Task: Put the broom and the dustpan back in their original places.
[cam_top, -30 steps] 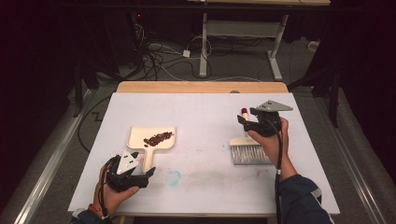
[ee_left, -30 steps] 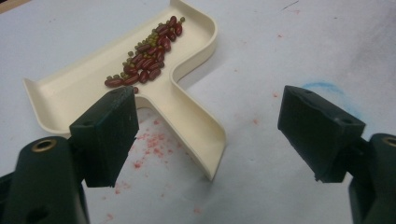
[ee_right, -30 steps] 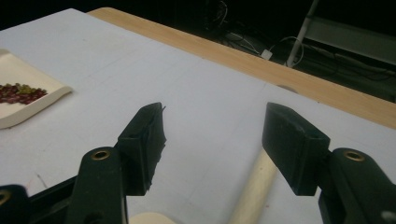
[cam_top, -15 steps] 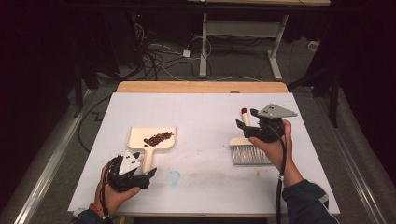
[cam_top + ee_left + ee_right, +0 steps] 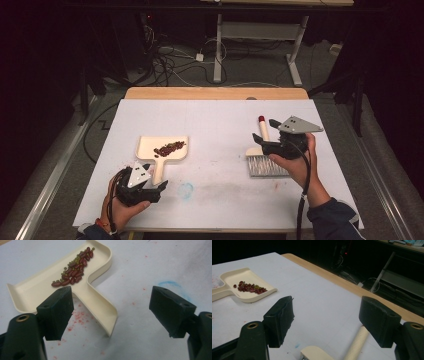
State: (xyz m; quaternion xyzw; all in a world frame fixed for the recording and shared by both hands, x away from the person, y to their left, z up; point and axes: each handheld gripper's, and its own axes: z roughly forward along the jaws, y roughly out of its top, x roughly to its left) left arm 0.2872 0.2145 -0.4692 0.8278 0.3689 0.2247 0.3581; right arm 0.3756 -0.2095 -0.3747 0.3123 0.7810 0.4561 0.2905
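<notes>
At the lower left of the high view, the left gripper (image 5: pixel 159 186) is open and empty, just below the handle of the cream plastic dustpan (image 5: pixel 162 150) holding red beans (image 5: pixel 169 148); the handle runs straight toward it. At the right, the right gripper (image 5: pixel 264 131) has just been opening, empty, above the cream hand brush (image 5: pixel 266 164) lying on the white bench (image 5: pixel 220 125).

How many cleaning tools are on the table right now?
2. The dustpan, holding beans, lies near the left gripper. The brush lies flat below the right gripper, whose jaws have just been opening.
</notes>
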